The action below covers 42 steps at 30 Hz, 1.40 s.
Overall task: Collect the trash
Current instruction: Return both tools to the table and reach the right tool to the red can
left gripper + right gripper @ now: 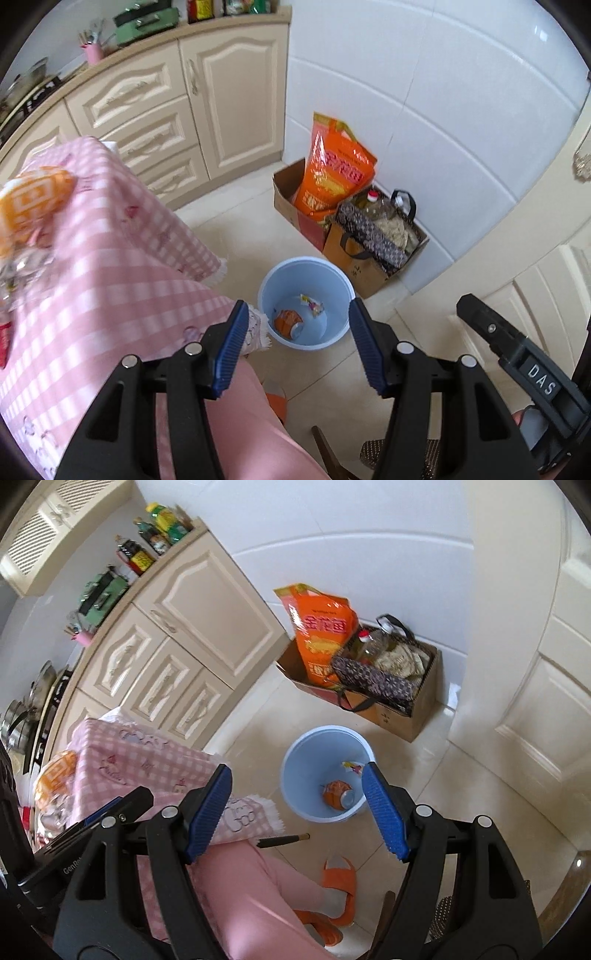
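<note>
Nearest the lens, we hold the left black two-finger gripper with blue ribbed pads [295, 345] with its jaws wide apart and nothing between them. We hold the right black two-finger gripper with blue ribbed pads [297, 810] the same way, spread and empty. Below both we see pink trousers [255, 890] and an orange slipper [340, 880] on the pale tiled floor [436, 786].

Just beyond the fingertips stands the round light-blue plastic waste bucket [269, 295], upright on the floor beside the hanging corner of the pink-and-white checked tablecloth [122, 258]. Inside it lie a crushed orange drink can [338, 792] and a small crumpled printed wrapper [351, 767]; these pieces of trash are already collected.

To the left, on the cloth-covered table, an orange-and-white patterned packet [31, 205] and blurred clear wrappings beside it remain; we judge these to be the trash still to be gathered, though the blur hides detail.

Farther back, a brown cardboard box [286, 194] holds a tall orange sack [334, 168], with a dark patterned tote bag [373, 236] touching it, against the white tiled wall [424, 92].

Risks, as we judge them: reaching back across the fringed cloth corner could snag and drag it, pulling items off the table; a light wrapper released off-centre could miss the bucket; the nearby foot could tip the bucket.
</note>
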Motion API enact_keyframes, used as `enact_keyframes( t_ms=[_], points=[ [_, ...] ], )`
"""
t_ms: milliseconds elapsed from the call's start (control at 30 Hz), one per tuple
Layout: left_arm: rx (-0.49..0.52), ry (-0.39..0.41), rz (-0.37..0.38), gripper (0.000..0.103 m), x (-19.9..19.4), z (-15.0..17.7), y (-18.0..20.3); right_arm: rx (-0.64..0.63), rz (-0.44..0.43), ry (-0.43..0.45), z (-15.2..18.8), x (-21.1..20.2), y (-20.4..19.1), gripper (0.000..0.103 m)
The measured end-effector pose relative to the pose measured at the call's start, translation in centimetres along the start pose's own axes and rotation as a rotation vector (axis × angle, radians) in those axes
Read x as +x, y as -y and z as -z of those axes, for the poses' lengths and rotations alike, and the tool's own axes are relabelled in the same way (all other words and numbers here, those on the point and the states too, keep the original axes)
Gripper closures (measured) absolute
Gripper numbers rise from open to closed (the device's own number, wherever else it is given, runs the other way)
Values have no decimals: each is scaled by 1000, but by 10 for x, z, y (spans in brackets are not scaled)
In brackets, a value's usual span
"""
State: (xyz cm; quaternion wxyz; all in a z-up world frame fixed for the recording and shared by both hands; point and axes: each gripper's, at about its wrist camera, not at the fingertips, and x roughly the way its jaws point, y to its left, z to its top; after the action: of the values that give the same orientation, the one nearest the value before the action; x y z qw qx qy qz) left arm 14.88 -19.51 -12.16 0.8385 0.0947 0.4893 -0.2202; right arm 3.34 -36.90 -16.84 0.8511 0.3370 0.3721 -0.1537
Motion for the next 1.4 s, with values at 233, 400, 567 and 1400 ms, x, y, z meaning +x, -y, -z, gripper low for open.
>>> enact_keyframes(
  t_ms=[233, 400, 567, 1400],
  points=[
    [-61, 102, -4, 47, -51, 12, -31, -71, -63, 44, 14, -25, -41, 31],
    [-122, 170, -40, 47, -87, 24, -61, -145, -134, 63, 22, -37, -79, 29],
    [-198, 228, -76, 44, -116, 34, -93, -232, -197, 61, 31, -41, -118, 27],
    [-617, 295, -342, 37, -192, 124, -287, -632, -456, -161, 113, 11, -337, 24]
  ],
)
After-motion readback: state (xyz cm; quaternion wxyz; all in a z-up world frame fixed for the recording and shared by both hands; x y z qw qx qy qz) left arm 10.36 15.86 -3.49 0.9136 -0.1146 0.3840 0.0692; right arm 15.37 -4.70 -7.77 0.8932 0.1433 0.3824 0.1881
